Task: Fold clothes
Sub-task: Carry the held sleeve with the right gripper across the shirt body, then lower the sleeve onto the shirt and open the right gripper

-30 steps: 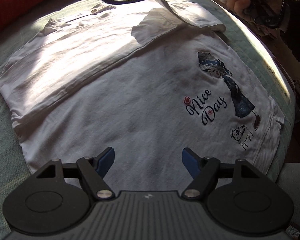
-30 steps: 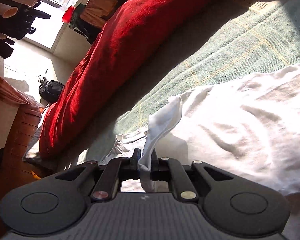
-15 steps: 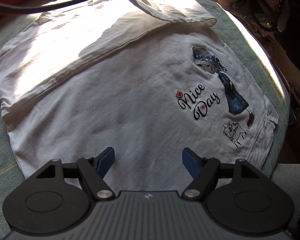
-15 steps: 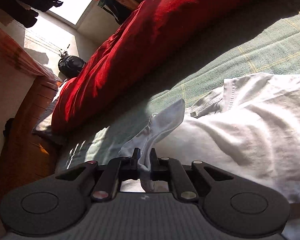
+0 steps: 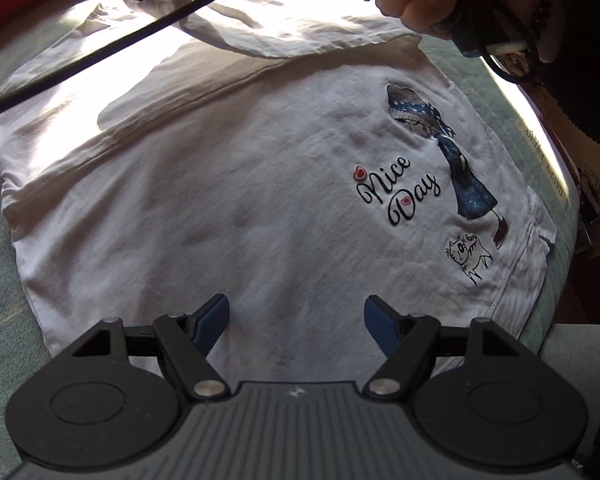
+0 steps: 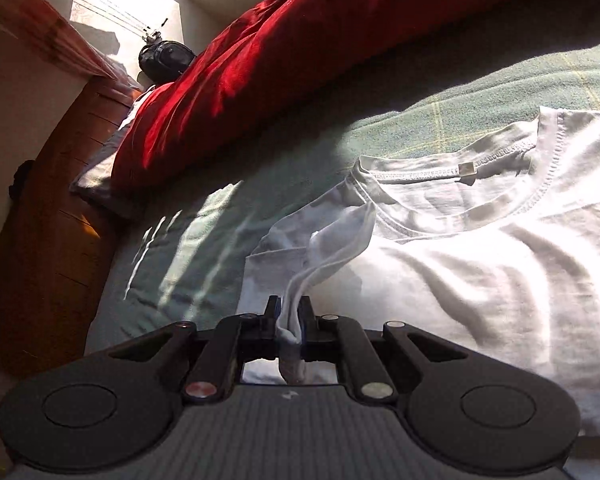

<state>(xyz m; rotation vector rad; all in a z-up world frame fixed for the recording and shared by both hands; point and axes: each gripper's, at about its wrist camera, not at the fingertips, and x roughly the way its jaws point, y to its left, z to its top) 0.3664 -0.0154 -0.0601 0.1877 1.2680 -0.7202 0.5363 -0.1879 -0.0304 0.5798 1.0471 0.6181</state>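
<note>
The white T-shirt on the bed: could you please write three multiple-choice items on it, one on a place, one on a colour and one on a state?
1. Where does the red bedding lie?
A. beyond the white T-shirt's collar
B. on top of the print
C. under the left gripper

2. What colour is the "Nice Day" lettering?
A. green
B. black
C. yellow

3. How do the right gripper's jaws stand?
A. wide open
B. shut on nothing
C. shut on a pinch of the shirt

Answers: 1 A, it lies past the collar in the right wrist view; 2 B, black script with red hearts; 3 C, white cloth runs between the closed jaws.
</note>
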